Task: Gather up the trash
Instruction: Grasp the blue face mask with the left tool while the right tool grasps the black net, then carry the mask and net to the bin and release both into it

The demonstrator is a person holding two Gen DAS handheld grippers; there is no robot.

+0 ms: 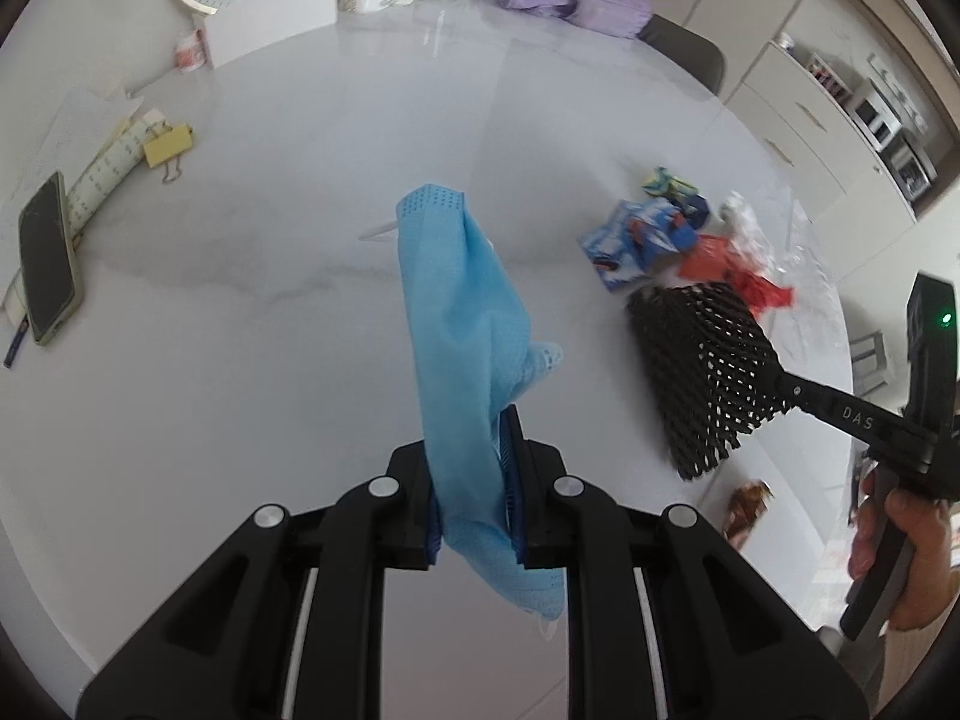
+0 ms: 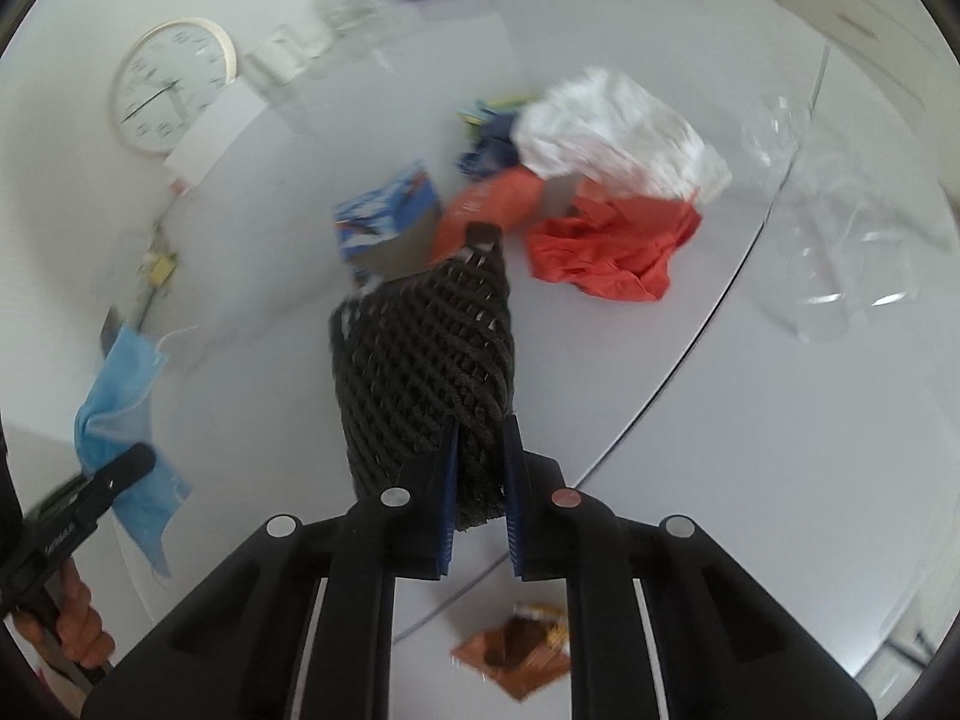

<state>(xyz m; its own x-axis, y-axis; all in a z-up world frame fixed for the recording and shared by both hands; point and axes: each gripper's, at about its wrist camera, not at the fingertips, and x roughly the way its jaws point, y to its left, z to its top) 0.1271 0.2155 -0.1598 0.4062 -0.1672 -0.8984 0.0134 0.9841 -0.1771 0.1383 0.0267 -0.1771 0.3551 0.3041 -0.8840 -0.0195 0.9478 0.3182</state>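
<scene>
left gripper (image 1: 477, 516) clamps a blue face mask (image 1: 462, 324); right gripper (image 2: 480, 498) clamps a black foam net sleeve (image 2: 420, 360), crumpled wrappers (image 2: 612, 252) ahead of it.

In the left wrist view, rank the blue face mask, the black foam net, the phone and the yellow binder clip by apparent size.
1. blue face mask, though it is nearest the camera
2. black foam net
3. phone
4. yellow binder clip

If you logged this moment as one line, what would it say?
left tongs: shut on blue face mask | right tongs: shut on black foam net | both lifted | wrappers left on table
</scene>
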